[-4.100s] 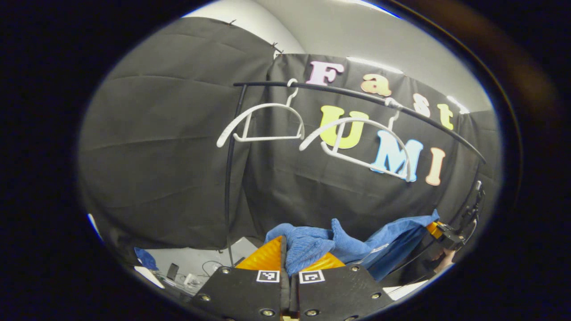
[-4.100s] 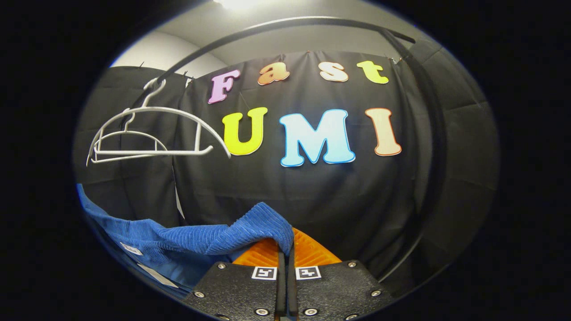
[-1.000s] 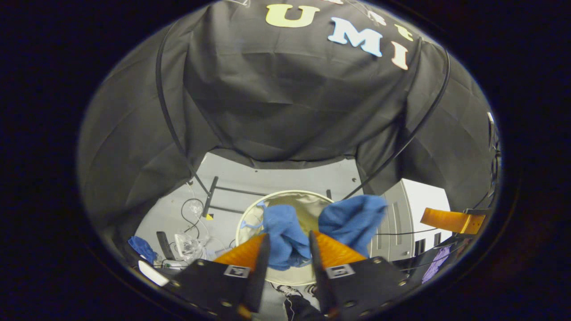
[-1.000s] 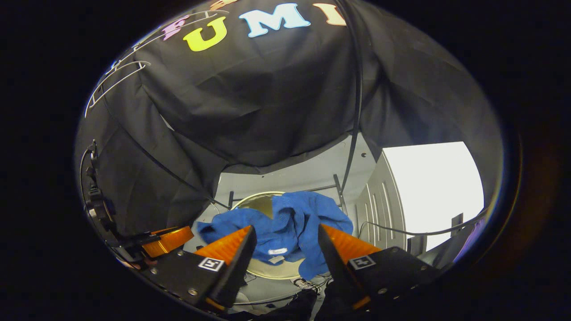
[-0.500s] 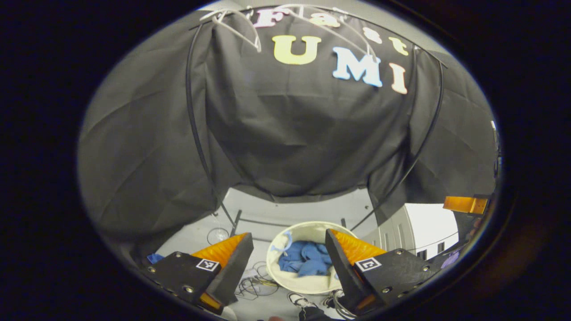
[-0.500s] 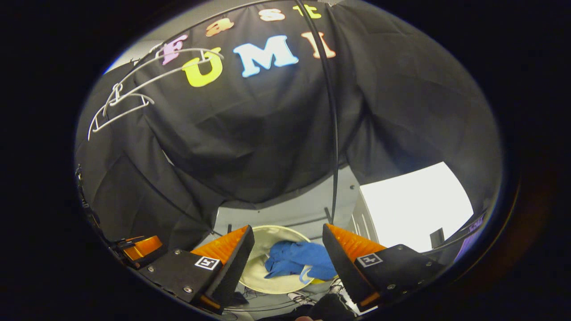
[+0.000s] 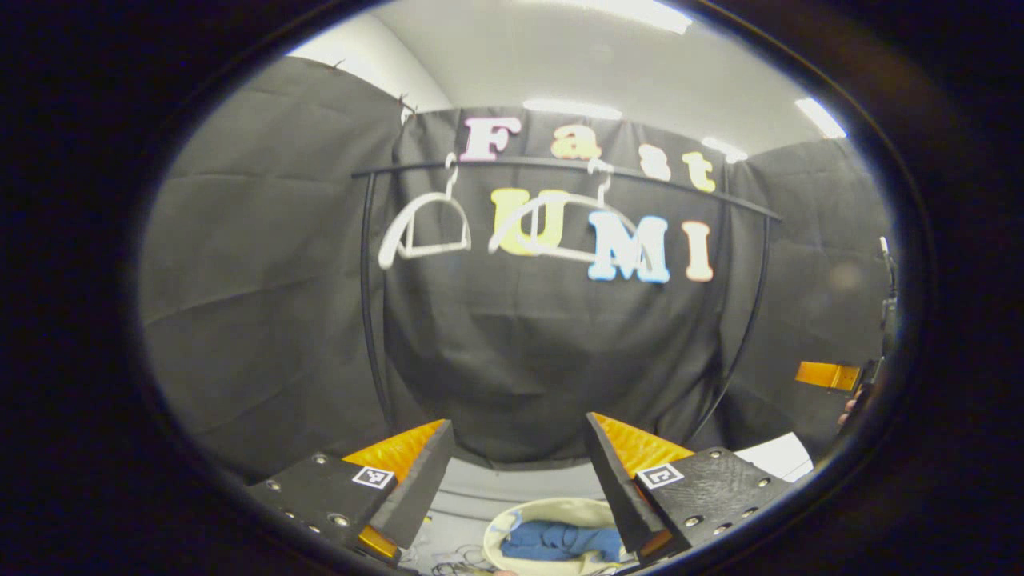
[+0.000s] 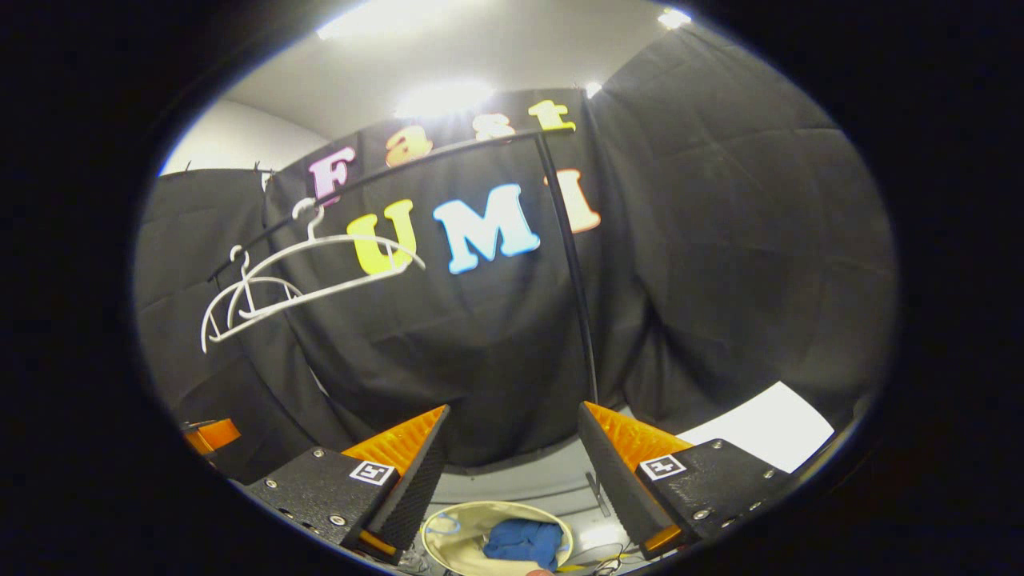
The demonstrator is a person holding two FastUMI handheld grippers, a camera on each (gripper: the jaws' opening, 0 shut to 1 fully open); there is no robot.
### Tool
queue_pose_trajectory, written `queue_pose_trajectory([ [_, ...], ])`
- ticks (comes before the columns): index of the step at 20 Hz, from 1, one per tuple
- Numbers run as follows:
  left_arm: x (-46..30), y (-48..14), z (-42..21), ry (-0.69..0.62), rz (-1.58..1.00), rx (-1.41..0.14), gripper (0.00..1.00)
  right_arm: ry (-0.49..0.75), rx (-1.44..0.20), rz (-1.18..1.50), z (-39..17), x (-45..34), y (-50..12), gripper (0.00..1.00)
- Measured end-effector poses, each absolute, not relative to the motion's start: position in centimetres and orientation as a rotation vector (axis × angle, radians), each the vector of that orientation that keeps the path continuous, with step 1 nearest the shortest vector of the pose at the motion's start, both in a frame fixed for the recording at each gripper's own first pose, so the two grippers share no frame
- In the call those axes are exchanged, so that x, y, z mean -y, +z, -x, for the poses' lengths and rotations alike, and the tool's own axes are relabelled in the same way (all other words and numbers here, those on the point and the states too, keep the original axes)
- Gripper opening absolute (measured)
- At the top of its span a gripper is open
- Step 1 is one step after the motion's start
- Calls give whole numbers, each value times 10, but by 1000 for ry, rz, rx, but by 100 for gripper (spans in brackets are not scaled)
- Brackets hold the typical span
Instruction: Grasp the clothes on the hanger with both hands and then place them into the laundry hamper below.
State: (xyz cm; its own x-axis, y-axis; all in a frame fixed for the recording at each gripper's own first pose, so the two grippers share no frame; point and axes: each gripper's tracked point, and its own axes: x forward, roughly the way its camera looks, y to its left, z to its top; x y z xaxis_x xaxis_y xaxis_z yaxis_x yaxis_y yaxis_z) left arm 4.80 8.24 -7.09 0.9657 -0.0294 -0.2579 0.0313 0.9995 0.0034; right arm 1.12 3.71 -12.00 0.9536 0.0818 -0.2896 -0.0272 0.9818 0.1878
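The blue garment (image 7: 560, 541) lies crumpled inside the round cream hamper (image 7: 502, 528) on the floor; the right gripper view shows the same garment (image 8: 516, 542) in the hamper (image 8: 448, 544). Two bare white hangers (image 7: 422, 226) (image 7: 560, 232) hang on the black rail (image 7: 560, 166). They also appear in the right gripper view, one hanger (image 8: 320, 272) in front of the other. My left gripper (image 7: 516, 456) is open, high above the hamper, with nothing between its orange fingers. My right gripper (image 8: 512, 444) is open too and holds nothing. The other gripper's orange finger (image 7: 828, 374) appears at the right edge.
The black rack's uprights (image 7: 368, 304) (image 8: 572, 272) stand before the cloth wall. A white cabinet top (image 8: 768, 436) sits at the lower right. Cables (image 7: 448, 560) lie on the grey floor beside the hamper.
Both grippers opened and dropped the blue garment into the hamper, then rose and tilted up, so the rail and hangers are back in view and the hamper has sunk to the bottom.
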Motion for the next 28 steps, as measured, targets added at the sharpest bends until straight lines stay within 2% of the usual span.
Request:
queue_pose_trajectory([
  [1, -81, -55, -46, -36, 0, -219, 97, 54, -255, -186, -10, -35, -101, 95],
  [6, -77, 30, -38, -56, 8, -47, 96, 13, -22, -164, -2, -19, -21, 95],
  [7, -75, 38, -29, -60, 1, -12, 96, -4, 21, -150, 0, -15, -7, 90],
  [8, -72, 48, -27, -65, -5, 18, 96, -21, 61, -137, 2, -11, 4, 95],
  [9, -71, 54, -25, -70, -10, 38, 96, -33, 87, -124, 5, -9, 12, 90],
  [11, -73, 61, -18, -65, -14, 77, 96, -49, 114, -103, 14, -5, 17, 90],
  [12, -74, 63, -14, -57, -11, 94, 96, -54, 116, -92, 18, -4, 17, 90],
  [13, -78, 64, -7, -49, -3, 107, 95, -53, 117, -77, 20, -3, 14, 95],
  [15, -79, 55, 3, -44, 25, 101, 93, -57, 96, -46, 25, 1, 2, 95],
  [16, -82, 46, 6, -38, 33, 87, 94, -55, 76, -30, 27, 2, -5, 90],
  [18, -92, 27, 8, -7, 26, 52, 95, -48, 28, -10, 26, 1, -19, 90],
  [20, -98, 13, 9, 12, 18, 19, 96, -35, -8, -5, 24, -2, -26, 91],
  [21, -99, 8, 10, 17, 21, 11, 96, -26, -14, -5, 23, -4, -27, 95],
  [28, -98, -21, 16, 38, 68, -18, 96, 57, -14, -22, 6, -28, -24, 95],
])
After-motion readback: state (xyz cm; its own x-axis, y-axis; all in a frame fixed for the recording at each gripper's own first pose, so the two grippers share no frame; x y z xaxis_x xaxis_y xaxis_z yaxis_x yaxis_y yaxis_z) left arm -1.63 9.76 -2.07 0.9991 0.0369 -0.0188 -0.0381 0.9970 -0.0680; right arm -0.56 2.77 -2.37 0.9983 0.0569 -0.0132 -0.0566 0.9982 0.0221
